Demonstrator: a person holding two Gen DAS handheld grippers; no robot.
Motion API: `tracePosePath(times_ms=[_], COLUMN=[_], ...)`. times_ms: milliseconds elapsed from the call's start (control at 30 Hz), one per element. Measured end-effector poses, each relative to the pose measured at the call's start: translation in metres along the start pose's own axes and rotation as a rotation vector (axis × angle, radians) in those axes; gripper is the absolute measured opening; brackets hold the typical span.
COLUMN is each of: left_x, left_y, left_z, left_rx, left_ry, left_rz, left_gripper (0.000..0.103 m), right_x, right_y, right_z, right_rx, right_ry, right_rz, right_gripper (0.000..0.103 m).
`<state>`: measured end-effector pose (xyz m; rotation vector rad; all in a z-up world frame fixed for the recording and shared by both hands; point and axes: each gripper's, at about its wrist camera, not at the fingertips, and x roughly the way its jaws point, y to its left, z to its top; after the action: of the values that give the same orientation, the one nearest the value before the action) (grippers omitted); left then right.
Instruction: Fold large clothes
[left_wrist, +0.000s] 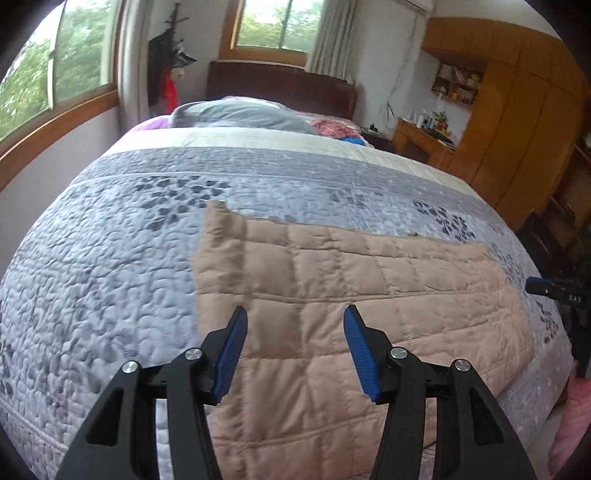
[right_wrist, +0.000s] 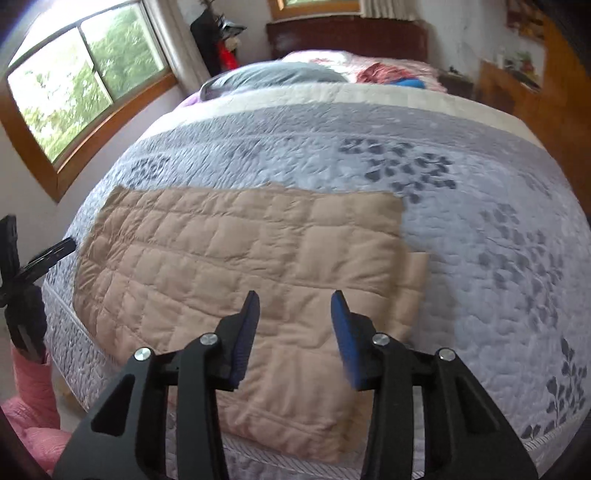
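Here, left to right across the bed:

Window: a wood-framed window (right_wrist: 85, 85) on the wall past the bed's left edge.

Left gripper: the left gripper (left_wrist: 295, 314) tilts downward over the left part of the garment, near the foot edge of the bed. Its blue-padded fingers (left_wrist: 231, 354) stand apart with nothing between them, and the pads touch no cloth. In the right wrist view its black frame (right_wrist: 40, 258) shows at the bed's left edge.

Garment: a tan quilted garment (right_wrist: 236, 258) lies flat and folded on the grey patterned bedspread (right_wrist: 461, 229), close to the foot edge and left of the bed's middle. Its long axis runs across the bed, parallel to the foot edge, short side toward the headboard. A lower layer sticks out as a narrow strip (right_wrist: 415, 280) at its right end. The near part drapes toward the foot edge.

Right gripper: the right gripper (right_wrist: 293, 295) also points downward, above the right half of the garment. Its fingers (right_wrist: 343, 332) are parted, empty and clear of the fabric. Its blue tip (left_wrist: 539, 286) shows at the right of the left wrist view.

Headboard end: pillows (left_wrist: 240, 114) and a dark headboard (left_wrist: 280, 88) lie at the far edge.

Pink sleeve: pink quilted fabric (right_wrist: 33, 384) shows at the lower left of the right wrist view; whether it is the person's clothing I cannot tell.
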<state>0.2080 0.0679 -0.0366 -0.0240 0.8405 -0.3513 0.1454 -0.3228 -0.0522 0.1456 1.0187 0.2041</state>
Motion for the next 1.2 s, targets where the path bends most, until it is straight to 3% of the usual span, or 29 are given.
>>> tracePosePath(times_ms=[100, 300, 633, 800, 1033, 1200], left_x=[0.022, 0.057, 0.075, 0.066, 0.031, 0.008], left_y=[-0.011, -0.007, -0.004, -0.008, -0.021, -0.029], left_z=[0.001, -0.013, -0.028, -0.027, -0.039, -0.047], left_rx=[0.015, 0.023, 0.018, -0.003, -0.002, -0.013], left_ry=[0.034, 0.108, 0.104, 0.099, 0.080, 0.061], left_rz=[0.002, 0.052, 0.059, 0.091, 0.122, 0.124], left_gripper=[0.054, 0.055, 0.055, 0.054, 0.054, 0.054], right_x=[0.019, 0.059, 0.086, 0.078, 0.029, 0.007], right_y=[0.008, -0.012, -0.021, -0.020, 0.000, 0.008], right_z=[0.004, -0.002, -0.021, -0.020, -0.031, -0.048], right_rx=[-0.006, 0.056, 0.098, 0.108, 0.021, -0.017], right_ry=[0.035, 0.116, 0.094, 0.093, 0.067, 0.075], right_rz=[-0.014, -0.031, 0.021, 0.010, 0.021, 0.002], right_gripper=[0.039, 0.036, 0.036, 0.036, 0.039, 0.033])
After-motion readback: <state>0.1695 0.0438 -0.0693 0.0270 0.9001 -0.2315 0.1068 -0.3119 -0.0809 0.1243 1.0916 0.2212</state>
